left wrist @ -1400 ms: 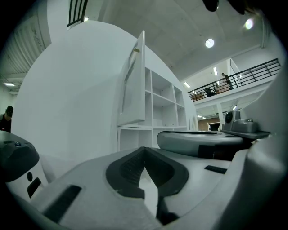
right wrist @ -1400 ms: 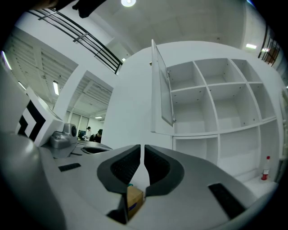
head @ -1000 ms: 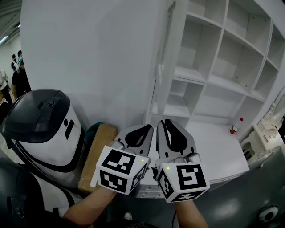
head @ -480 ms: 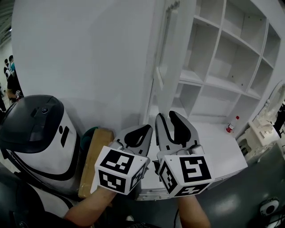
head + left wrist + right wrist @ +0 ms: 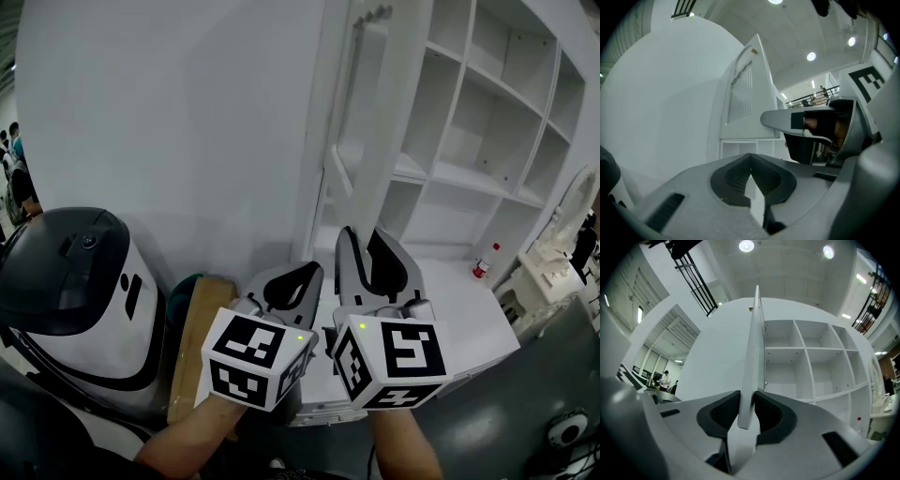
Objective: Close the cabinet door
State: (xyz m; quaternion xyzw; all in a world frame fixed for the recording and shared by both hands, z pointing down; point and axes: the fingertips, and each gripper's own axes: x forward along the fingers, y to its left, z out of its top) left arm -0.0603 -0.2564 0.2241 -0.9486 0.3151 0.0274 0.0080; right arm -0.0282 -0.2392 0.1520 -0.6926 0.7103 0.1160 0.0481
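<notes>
A black-and-white domed machine stands left of the left gripper, a brown board between them; a red-capped bottle stands right of the right gripper.

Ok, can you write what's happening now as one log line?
right gripper: jaws just closing on door edge | left gripper: shut, empty | door: open

The left gripper and the right gripper were held close side by side, carried on the left forearm and the right forearm. The left gripper's fingers met at their tips with nothing between them. The right gripper's fingers had just been opening, then eased in slightly. Their tips pressed the edge of the cabinet door from both sides.
</notes>
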